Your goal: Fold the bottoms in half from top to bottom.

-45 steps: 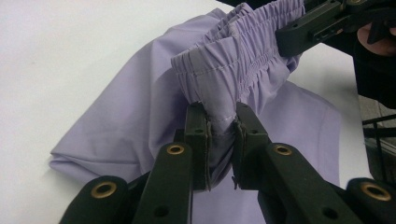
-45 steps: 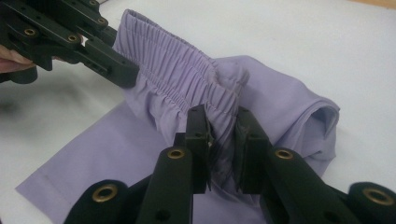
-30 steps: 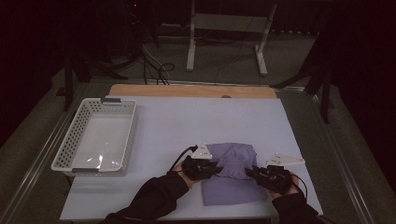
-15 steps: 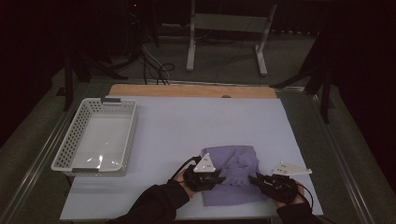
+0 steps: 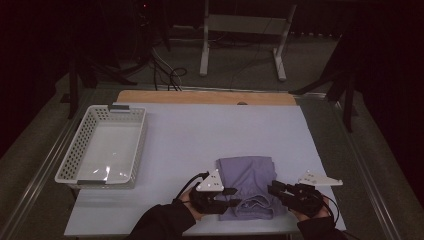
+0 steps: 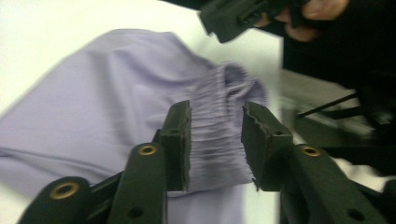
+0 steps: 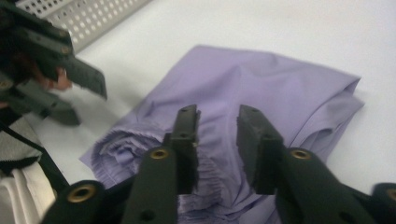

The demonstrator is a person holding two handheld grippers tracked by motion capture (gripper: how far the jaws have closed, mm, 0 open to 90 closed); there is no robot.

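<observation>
A white perforated basket sits at the table's left, nothing in it; the folded lavender garment lies near the front edge between both grippers; the left gripper has just been opening, its jaws apart astride the gathered waistband, not pressing; the right gripper likewise has been parting, jaws apart over the cloth; both hands lie low, pointing inward.
</observation>
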